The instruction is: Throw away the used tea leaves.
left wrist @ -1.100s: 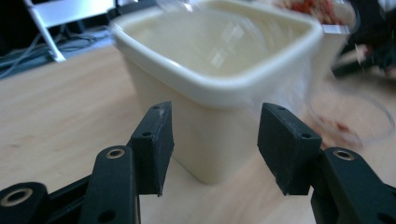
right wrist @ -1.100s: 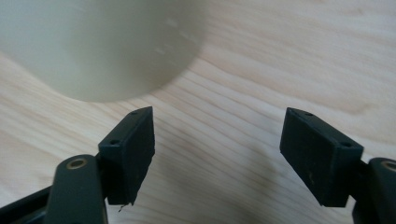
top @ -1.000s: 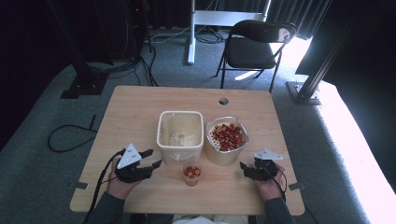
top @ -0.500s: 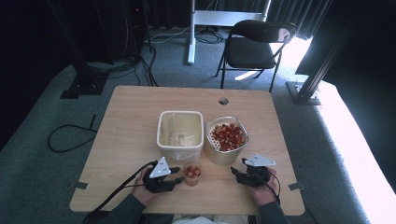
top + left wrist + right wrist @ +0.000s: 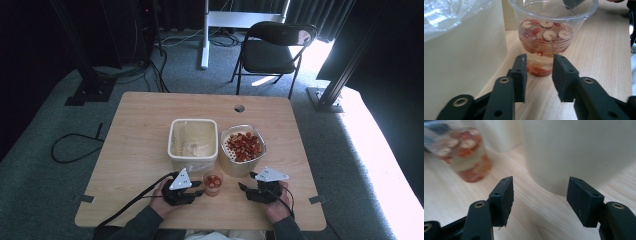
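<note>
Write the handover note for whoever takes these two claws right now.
Left claw: open, empty, at the base of the clear cup, not gripping it.
Right claw: open, empty, facing the round bowl.
Things: the cup, holding red and pale fruit slices, stands upright at the table's front edge, in front of the square tub. The round bowl of red pieces sits right of the tub.
Done: the cup already holds some fruit; nothing is lifted.
Left: probably close the left claw on the cup; what follows is unclear.
</note>
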Demonstrator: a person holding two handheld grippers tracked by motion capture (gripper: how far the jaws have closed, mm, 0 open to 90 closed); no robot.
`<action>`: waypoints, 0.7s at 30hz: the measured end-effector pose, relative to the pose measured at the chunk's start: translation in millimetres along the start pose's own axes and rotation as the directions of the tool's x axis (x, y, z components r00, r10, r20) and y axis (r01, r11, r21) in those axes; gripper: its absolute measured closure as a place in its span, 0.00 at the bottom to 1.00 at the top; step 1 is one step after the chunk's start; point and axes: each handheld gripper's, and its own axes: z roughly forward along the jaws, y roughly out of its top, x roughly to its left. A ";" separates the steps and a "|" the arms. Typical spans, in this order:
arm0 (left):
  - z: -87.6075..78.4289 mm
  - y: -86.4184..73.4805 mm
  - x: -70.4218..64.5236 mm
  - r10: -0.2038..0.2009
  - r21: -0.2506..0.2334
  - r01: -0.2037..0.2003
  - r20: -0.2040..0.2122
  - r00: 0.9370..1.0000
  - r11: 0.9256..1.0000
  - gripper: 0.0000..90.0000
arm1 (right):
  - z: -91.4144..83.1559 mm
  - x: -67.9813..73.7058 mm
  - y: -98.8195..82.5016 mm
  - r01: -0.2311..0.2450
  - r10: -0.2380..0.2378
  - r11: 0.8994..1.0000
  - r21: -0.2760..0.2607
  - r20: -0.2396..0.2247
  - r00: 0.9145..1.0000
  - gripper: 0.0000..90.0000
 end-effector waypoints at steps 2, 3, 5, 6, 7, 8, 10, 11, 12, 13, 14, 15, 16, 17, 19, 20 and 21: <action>-3.1 0.4 -0.3 0.010 0.003 -0.010 -0.013 1.000 1.000 0.66 | 2.0 6.2 2.6 0.018 -0.018 1.000 -0.016 -0.030 0.999 0.39; -4.7 0.5 -0.4 0.013 0.004 -0.013 -0.018 1.000 1.000 0.64 | 3.0 9.1 4.0 0.023 -0.024 0.999 -0.026 -0.047 0.999 0.39; -11.1 -1.0 0.9 -0.001 -0.015 0.001 -0.019 1.000 1.000 0.61 | 5.6 14.7 7.0 0.030 -0.033 0.999 -0.043 -0.081 0.996 0.37; -14.5 -2.5 1.9 -0.004 -0.022 0.003 -0.028 1.000 1.000 0.61 | 7.4 17.6 8.6 0.036 -0.040 0.998 -0.047 -0.089 0.995 0.35; -17.1 -3.7 2.7 -0.005 -0.023 0.004 -0.036 0.999 1.000 0.60 | 9.4 20.8 10.0 0.042 -0.047 0.998 -0.053 -0.101 0.994 0.33; -20.5 -5.5 4.0 -0.004 -0.025 0.003 -0.050 0.999 1.000 0.60 | 11.0 23.3 11.0 0.045 -0.051 0.997 -0.056 -0.112 0.992 0.31; -28.4 -9.4 7.5 -0.017 -0.029 0.015 -0.078 0.997 0.999 0.59 | 15.2 29.6 13.6 0.062 -0.069 0.996 -0.061 -0.133 0.989 0.28; -32.8 -11.3 9.5 -0.023 -0.035 0.019 -0.092 0.996 0.999 0.58 | 17.1 32.5 14.7 0.066 -0.075 0.996 -0.065 -0.144 0.987 0.27; -37.3 -13.2 11.5 -0.028 -0.041 0.024 -0.109 0.994 0.999 0.58 | 18.9 34.9 15.8 0.069 -0.079 0.995 -0.071 -0.158 0.984 0.26; -41.9 -14.9 13.6 -0.035 -0.050 0.029 -0.124 0.992 0.998 0.58 | 20.8 37.5 17.0 0.066 -0.078 0.995 -0.075 -0.174 0.982 0.25; -46.5 -16.6 15.9 -0.046 -0.061 0.038 -0.140 0.989 0.997 0.57 | 22.5 39.9 18.2 0.070 -0.084 0.994 -0.082 -0.183 0.979 0.24; -51.0 -18.1 18.6 -0.053 -0.072 0.042 -0.157 0.986 0.997 0.57 | 24.1 42.3 19.6 0.070 -0.086 0.994 -0.089 -0.196 0.977 0.24; -51.0 -18.1 18.6 -0.053 -0.072 0.042 -0.157 0.986 0.997 0.57 | 24.1 42.3 19.6 0.070 -0.086 0.994 -0.089 -0.196 0.977 0.24; -55.2 -19.5 21.5 -0.064 -0.081 0.051 -0.170 0.983 0.995 0.57 | 28.3 46.7 22.6 0.075 -0.095 0.992 -0.101 -0.220 0.971 0.24; -67.7 -22.7 31.3 -0.092 -0.106 0.070 -0.217 0.972 0.992 0.57 | 33.0 51.2 25.4 0.079 -0.104 0.991 -0.111 -0.238 0.966 0.24; -70.1 -23.3 33.3 -0.097 -0.112 0.073 -0.224 0.970 0.991 0.57 | 36.0 53.0 27.2 0.077 -0.105 0.990 -0.119 -0.246 0.964 0.24; -73.1 -23.9 35.6 -0.102 -0.117 0.076 -0.237 0.966 0.990 0.57 | 37.7 53.9 28.5 0.077 -0.106 0.989 -0.123 -0.251 0.962 0.24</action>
